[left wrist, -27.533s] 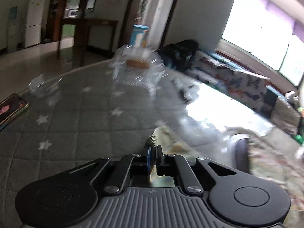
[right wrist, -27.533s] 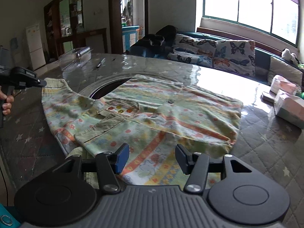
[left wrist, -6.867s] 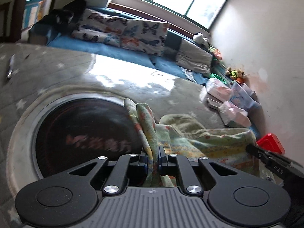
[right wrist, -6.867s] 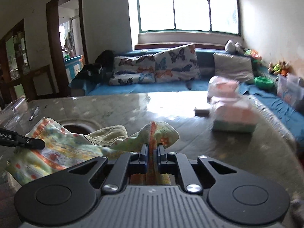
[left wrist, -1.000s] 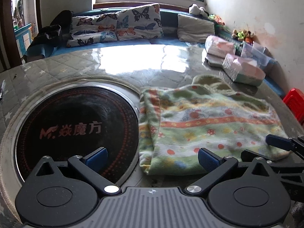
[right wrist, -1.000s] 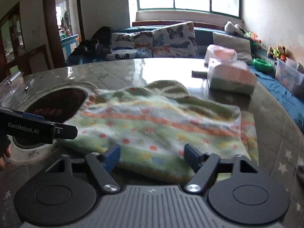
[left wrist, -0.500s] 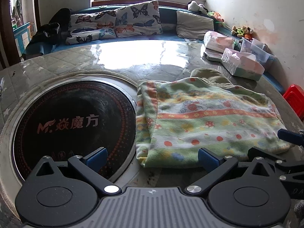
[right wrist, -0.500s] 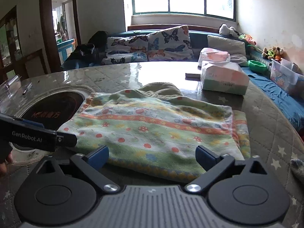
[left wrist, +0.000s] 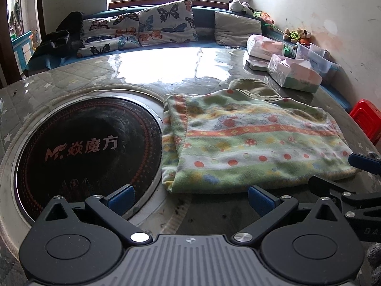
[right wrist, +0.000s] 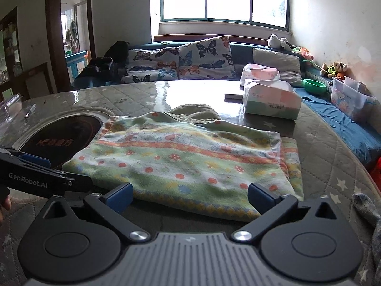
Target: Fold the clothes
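Note:
A folded garment (left wrist: 250, 143), green and white with orange stripes and dots, lies flat on the quilted table beside the round cooktop. My left gripper (left wrist: 190, 196) is open just short of its near left corner, holding nothing. My right gripper (right wrist: 190, 194) is open at the garment's (right wrist: 190, 157) near edge, also holding nothing. An olive part of the garment sticks out at the far edge. The right gripper (left wrist: 331, 170) shows at the right edge of the left wrist view. The left gripper (right wrist: 69, 172) shows at the left of the right wrist view.
A black round cooktop (left wrist: 88, 147) is set into the table to the left of the garment. Tissue packs (right wrist: 271, 100) stand at the far right. A red stool (left wrist: 366, 119) sits beyond the right edge. Grey cloth (right wrist: 366, 205) lies at the near right. A sofa with cushions runs behind.
Both grippers have drawn back a little from the folded garment. The right gripper's jaws have spread wider over the last second. The garment lies still.

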